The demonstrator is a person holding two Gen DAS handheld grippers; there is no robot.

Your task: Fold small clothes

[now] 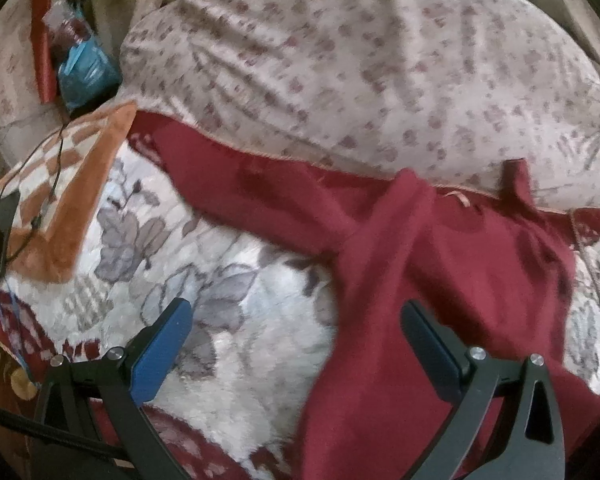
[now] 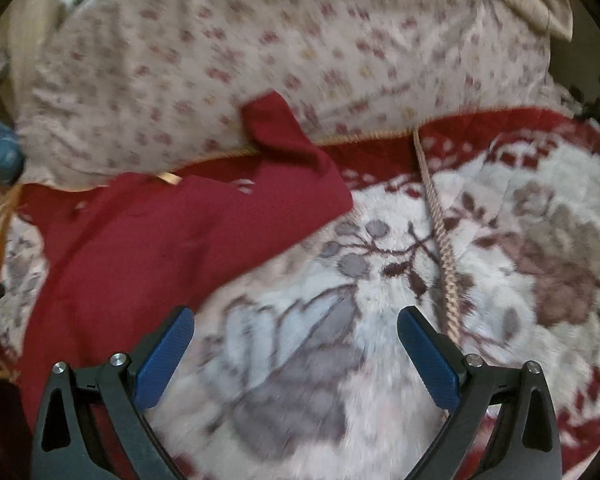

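A dark red garment (image 1: 440, 280) lies on a plush floral blanket (image 1: 236, 320), with a long sleeve folded across its body. In the right wrist view the garment (image 2: 172, 240) lies at left, one sleeve end resting on the pillow. My left gripper (image 1: 296, 312) is open and empty, hovering over the garment's left edge and the blanket. My right gripper (image 2: 296, 320) is open and empty above the blanket (image 2: 340, 320), to the right of the garment.
A large floral pillow (image 1: 360, 60) lies behind the garment, and shows in the right wrist view (image 2: 260, 40). An orange-and-white checked cloth (image 1: 60, 184) with a black cable lies at left. A twisted cord (image 2: 440, 232) runs across the blanket. A blue bag (image 1: 84, 68) sits far left.
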